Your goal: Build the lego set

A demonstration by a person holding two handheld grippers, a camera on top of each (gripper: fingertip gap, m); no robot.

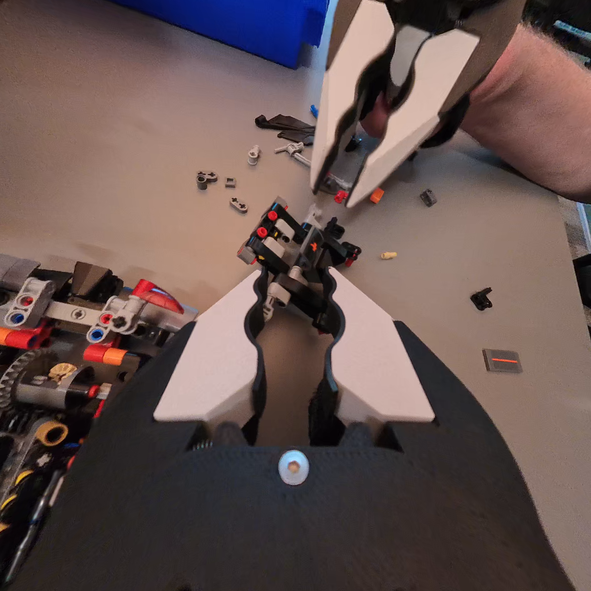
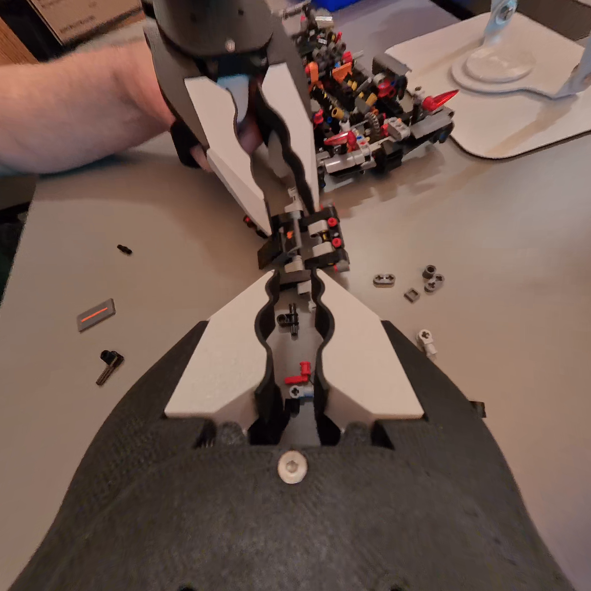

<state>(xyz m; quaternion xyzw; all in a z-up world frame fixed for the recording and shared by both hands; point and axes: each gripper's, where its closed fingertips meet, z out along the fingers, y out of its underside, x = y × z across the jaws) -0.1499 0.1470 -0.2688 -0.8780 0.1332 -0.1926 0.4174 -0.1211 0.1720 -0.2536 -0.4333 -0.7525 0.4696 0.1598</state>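
The left gripper fills the lower centre of the left wrist view. It is clenched on the small black sub-assembly, which sits just past its tips at frame centre, raised off the desk and tilted. In the right wrist view the right gripper enters from the bottom edge with its jaws drawn close. The near grey end of the sub-assembly lies between its tips, but whether it is clamped or only touched cannot be told (that gripper is motion-blurred in the left wrist view). The step in hand is judged to be a two-handed operation on this sub-assembly: the left gripper holds it steady while the right seats or adjusts a part at its end. The next move calls for a firm left hold and a short, aligned push along the pin axis. A skewed push could twist the sub-assembly out of the grip. Loose parts lie on the desk around the work: a red connector and a black connector under the right gripper, and a grey striped tile at lower right of the left wrist view. Farther off, the large chassis model stands at upper right of the right wrist view. A blue bin occupies the top edge of the left wrist view.
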